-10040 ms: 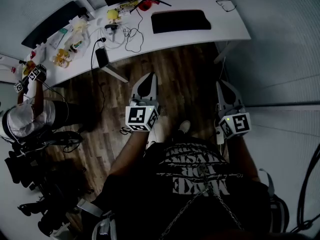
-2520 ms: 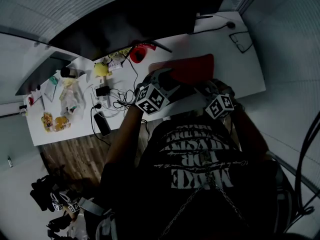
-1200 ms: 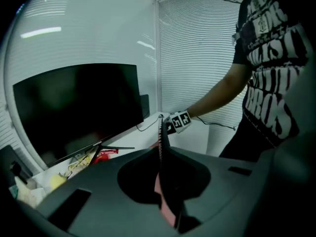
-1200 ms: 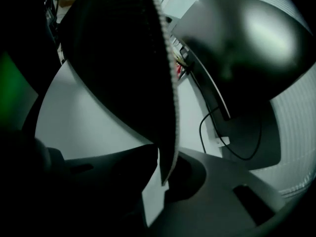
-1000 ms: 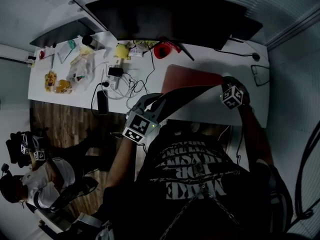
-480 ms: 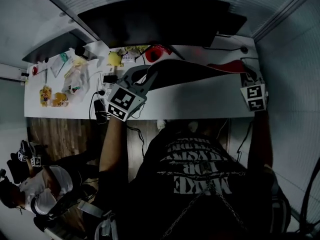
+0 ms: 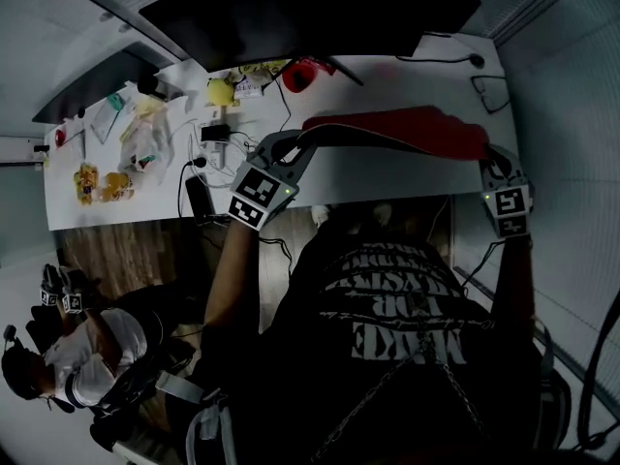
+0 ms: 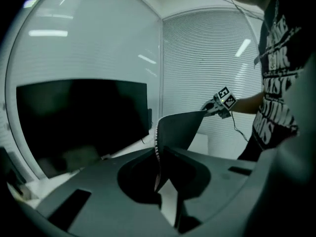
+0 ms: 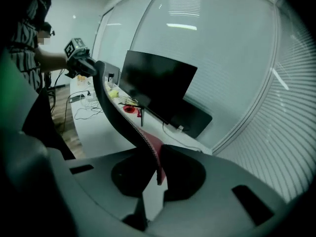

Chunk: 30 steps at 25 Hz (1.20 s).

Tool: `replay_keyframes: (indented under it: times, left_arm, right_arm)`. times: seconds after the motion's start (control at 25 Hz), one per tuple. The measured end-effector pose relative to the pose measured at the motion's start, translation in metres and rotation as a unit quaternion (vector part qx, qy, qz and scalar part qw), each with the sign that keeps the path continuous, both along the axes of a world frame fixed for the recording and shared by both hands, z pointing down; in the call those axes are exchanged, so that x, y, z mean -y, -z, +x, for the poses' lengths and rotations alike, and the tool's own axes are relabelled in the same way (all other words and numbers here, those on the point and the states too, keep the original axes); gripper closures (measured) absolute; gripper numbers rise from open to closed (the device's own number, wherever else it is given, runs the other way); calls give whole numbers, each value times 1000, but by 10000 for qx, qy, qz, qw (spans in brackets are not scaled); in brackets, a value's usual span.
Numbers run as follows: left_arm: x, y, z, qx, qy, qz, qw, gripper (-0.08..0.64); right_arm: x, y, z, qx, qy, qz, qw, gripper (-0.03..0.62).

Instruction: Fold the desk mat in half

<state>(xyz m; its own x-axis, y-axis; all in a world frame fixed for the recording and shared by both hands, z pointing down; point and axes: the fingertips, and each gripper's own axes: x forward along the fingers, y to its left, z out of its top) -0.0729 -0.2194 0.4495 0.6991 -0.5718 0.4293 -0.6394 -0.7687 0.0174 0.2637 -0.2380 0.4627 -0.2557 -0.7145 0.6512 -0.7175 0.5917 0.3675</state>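
Red-backed black flexible desk mat [image 7: 407, 130] is hanging above the long white desk [image 7: 368, 177], left gripper [image 7: 295, 141] and right gripper [image 7: 492, 158] each clamping down on a corner.

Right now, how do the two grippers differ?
The left gripper pinches the mat's left corner; the right gripper pinches its right corner. The left gripper is near the desk's middle, the right gripper at its right end. Both are shut on the raised mat.
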Motion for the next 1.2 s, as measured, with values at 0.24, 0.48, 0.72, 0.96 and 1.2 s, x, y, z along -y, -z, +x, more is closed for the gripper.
replay_keyframes:
  times: [0.24, 0.48, 0.72, 0.96, 1.2]
  left_arm:
    - [-50, -105, -18, 83, 435, -1533, 9872, 535]
    - [-49, -147, -19, 246, 544, -1838, 9811, 535]
    - [-25, -170, -22, 184, 990, -2203, 9702, 535]
    - [5, -193, -27, 4, 1444, -2561, 9558, 535]
    - [28, -234, -32, 431, 1535, -2755, 9480, 535]
  right_arm:
    - [-50, -91, -17, -18, -59, -1122, 9937, 574]
    - [-54, -126, -13, 54, -552, -1692, 9840, 574]
    - [-18, -148, -24, 239, -871, -1764, 9802, 575]
    - [19, -175, -35, 226, -838, -1880, 9783, 575]
    - [49, -211, -32, 96, -805, -2126, 9738, 575]
